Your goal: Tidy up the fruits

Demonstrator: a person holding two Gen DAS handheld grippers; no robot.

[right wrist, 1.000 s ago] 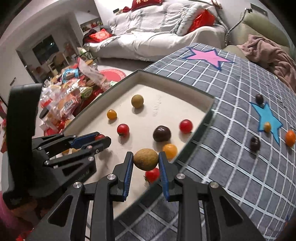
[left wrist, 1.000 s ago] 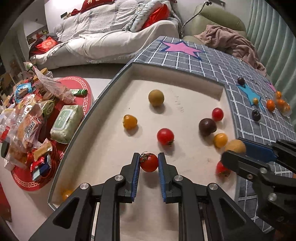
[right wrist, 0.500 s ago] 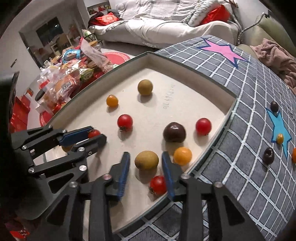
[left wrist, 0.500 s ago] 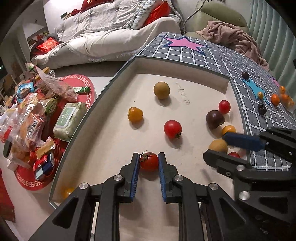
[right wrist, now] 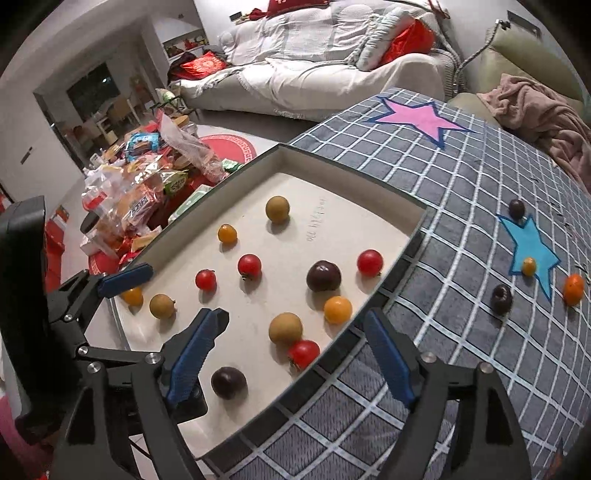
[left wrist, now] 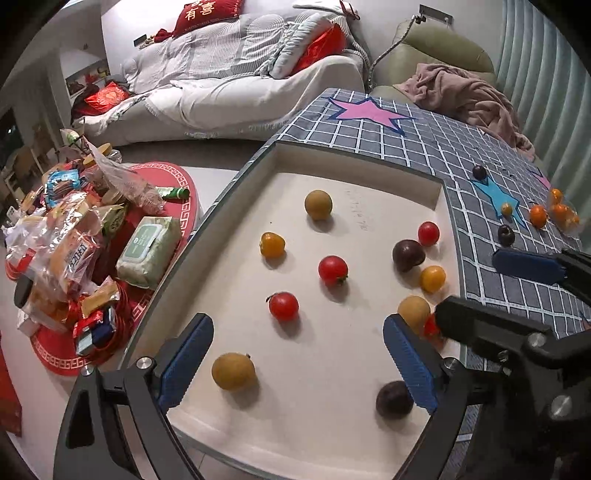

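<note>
Fruits dot the tray; both the left gripper and right gripper have just spread open, empty; a red cushion at 11 o'clock reads "有喜".

Left tool wide open (jaws just opened) over tray, red tomato beyond.
</note>
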